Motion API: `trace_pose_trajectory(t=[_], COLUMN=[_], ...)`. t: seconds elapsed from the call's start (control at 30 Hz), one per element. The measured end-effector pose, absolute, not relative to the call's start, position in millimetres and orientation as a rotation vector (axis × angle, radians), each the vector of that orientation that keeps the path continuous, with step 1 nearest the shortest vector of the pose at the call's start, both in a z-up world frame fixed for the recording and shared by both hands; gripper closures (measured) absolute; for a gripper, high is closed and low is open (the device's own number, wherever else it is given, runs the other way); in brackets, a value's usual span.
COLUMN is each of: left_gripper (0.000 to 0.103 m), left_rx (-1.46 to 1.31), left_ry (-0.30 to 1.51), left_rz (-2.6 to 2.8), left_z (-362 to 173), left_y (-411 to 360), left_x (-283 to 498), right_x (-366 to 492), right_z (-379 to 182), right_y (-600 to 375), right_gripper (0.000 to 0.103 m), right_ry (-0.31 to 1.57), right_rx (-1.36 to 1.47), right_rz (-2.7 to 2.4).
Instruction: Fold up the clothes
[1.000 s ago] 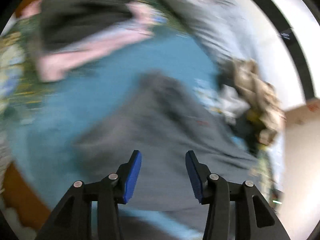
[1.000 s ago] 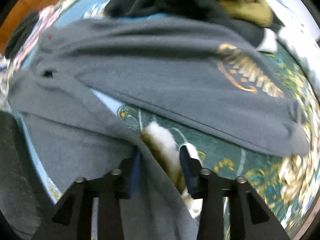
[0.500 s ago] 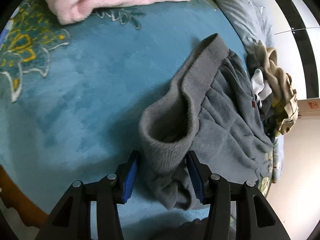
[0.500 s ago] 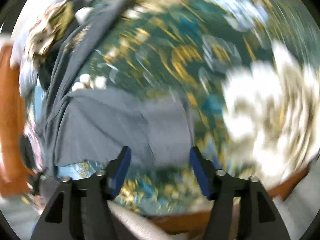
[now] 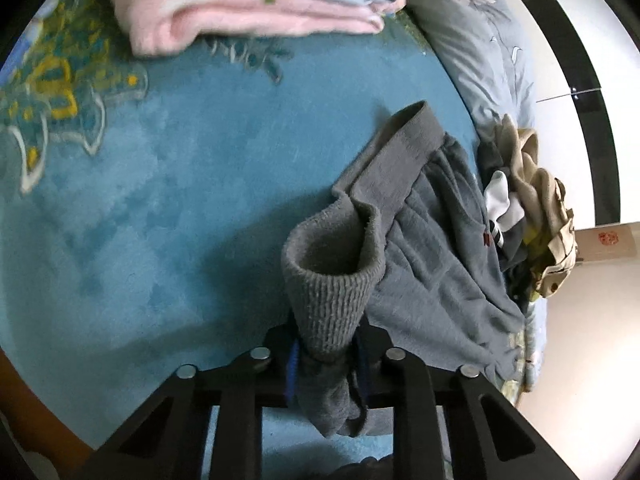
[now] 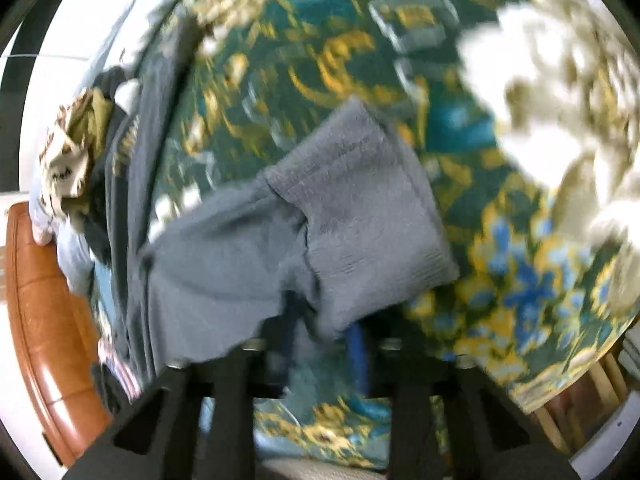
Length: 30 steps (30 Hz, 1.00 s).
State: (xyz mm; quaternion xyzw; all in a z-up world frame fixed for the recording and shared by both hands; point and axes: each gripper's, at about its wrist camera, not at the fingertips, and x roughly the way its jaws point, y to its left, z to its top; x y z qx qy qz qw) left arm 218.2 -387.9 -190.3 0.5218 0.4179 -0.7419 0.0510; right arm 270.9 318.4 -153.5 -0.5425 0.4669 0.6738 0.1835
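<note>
Your left hand-held gripper point(image 5: 326, 354) is clamped on one ribbed cuff of the grey sweater point(image 5: 432, 264); your right hand-held gripper point(image 6: 322, 340) is clamped on the other cuff; the sweater lies on the bed point(image 5: 180, 184), its body stretching forward from both.

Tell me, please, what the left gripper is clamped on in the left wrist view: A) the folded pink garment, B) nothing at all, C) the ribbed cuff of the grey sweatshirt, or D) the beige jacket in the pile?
C: the left gripper has its blue pads pressed against the ribbed cuff of the grey sweatshirt, while the folded pink garment lies far off on the blue blanket.
</note>
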Motion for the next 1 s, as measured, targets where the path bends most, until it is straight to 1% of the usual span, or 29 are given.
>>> trace_pose_trajectory(t=[0.17,0.27,0.33,0.4,0.47,0.6,0.77,0.9,1.0], left_gripper=[0.085,0.086,0.086,0.086,0.086,0.086,0.086,0.085,0.085], left_rx=[1.502,1.536,1.566,1.56,1.543,1.504,1.475,1.44,1.405], left_ry=[1.239,1.197,1.241,1.345,1.422,1.538,1.718,1.788,1.818], left_rz=[-2.297,-2.269,-2.218,-2.178,-2.157,-2.134,-2.053,-1.965,-1.893], left_z=[-148.0,-142.9,-147.8,-150.2,-145.2,-123.7,-111.0,-115.7,-129.1], left_y=[-394.0,-391.2,-393.9,-396.7,-397.4,-398.2,-400.2,-399.1,-396.9], left_x=[215.6,221.2,224.6,223.3,216.8,193.8,151.3,110.5,81.5], right_x=[246.1,258.7,283.2,295.2,282.7,233.8,145.6,72.9,23.8], right_z=[-82.5,-70.9,-70.7,-68.2,-65.3,-55.0,-45.7,-55.2,-69.2], right_y=[340.0,343.6,354.2,362.9,365.9,372.8,399.0,415.9,419.9], right_gripper=[0.095,0.095,0.095,0.095,0.095,0.095,0.095,0.095,0.095], right_ry=[1.206,1.141,1.181,1.235,1.275,1.33,1.329,1.316,1.296], right_rx=[-1.372,-1.408,-1.43,-1.419,-1.408,-1.387,-1.424,-1.473,-1.522], right_rz=[2.088,2.098,2.016,1.98,2.0,2.05,2.065,2.051,2.029])
